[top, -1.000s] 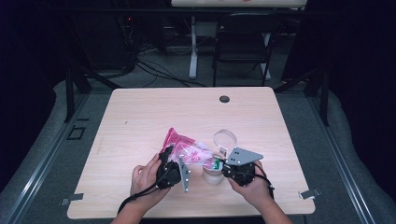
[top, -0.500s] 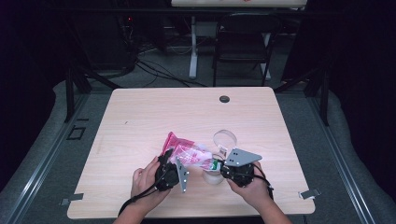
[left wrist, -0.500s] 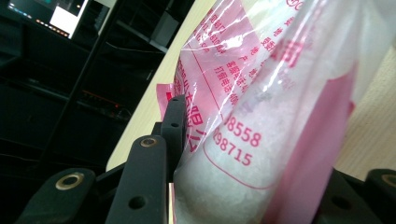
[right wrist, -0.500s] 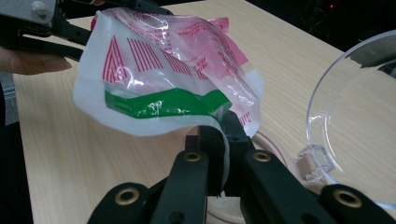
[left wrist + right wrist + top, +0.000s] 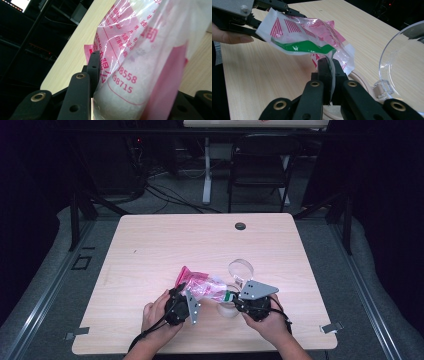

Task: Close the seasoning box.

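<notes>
The pink-printed plastic bag (image 5: 202,286) hangs above the near middle of the table (image 5: 150,245), stretched between both tools. The left gripper (image 5: 181,306) has its jaws pressed onto the bag's fat, powder-filled end, bulging the film between them. The right gripper (image 5: 329,65) has its jaws squeezed together on a thin edge of the bag beside the green stripe.

The main risk is a tear or a slip. If the hands pull apart unevenly, the thin film could rip at the right pinch and scatter the white contents over the table rather than into the clear jar (image 5: 227,307) standing below. That narrow hold could also slide off, letting the bag swing down and knock the jar. The hinged clear lid (image 5: 241,269), standing open on the far side, could catch the bag.

Count: one bag, one jar with one lid, two grippers, one table.
</notes>
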A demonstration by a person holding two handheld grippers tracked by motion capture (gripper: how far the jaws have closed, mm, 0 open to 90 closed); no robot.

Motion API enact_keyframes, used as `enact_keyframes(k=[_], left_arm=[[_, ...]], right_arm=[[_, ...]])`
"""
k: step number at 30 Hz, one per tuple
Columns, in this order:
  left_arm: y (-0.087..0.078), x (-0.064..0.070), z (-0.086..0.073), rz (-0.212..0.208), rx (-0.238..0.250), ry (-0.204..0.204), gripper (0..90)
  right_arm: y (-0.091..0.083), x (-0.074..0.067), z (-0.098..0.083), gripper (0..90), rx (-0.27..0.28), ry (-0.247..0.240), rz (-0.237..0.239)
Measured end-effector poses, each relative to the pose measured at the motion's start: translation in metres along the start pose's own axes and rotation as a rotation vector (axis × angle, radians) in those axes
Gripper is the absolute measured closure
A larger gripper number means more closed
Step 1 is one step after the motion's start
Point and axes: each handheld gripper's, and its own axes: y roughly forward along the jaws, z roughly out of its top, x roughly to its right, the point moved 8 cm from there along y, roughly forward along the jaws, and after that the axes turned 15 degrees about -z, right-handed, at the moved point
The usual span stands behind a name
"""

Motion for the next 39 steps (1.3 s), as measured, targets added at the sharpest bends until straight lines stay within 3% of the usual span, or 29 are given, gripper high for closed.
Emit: enact_keyframes(k=[6, 20, 29, 39], left_arm=[[0.003, 0.001, -0.002, -0.030, 0.011, -0.033, 68.0], [0.017, 0.010, -0.011, -0.153, 0.030, -0.137, 69.5], [0.030, 0.021, -0.017, -0.283, 0.058, -0.231, 71.3], [0.031, 0.015, -0.023, -0.370, 0.111, -0.347, 72.4]], right_arm=[[0.000, -0.001, 0.001, 89.7, 0.005, -0.003, 0.001], [0.000, -0.006, 0.003, 88.2, 0.009, -0.018, 0.017], [-0.001, -0.009, 0.008, 73.7, 0.033, -0.009, 0.036], [-0.009, -0.005, 0.019, 59.7, 0.088, 0.038, 0.060]])
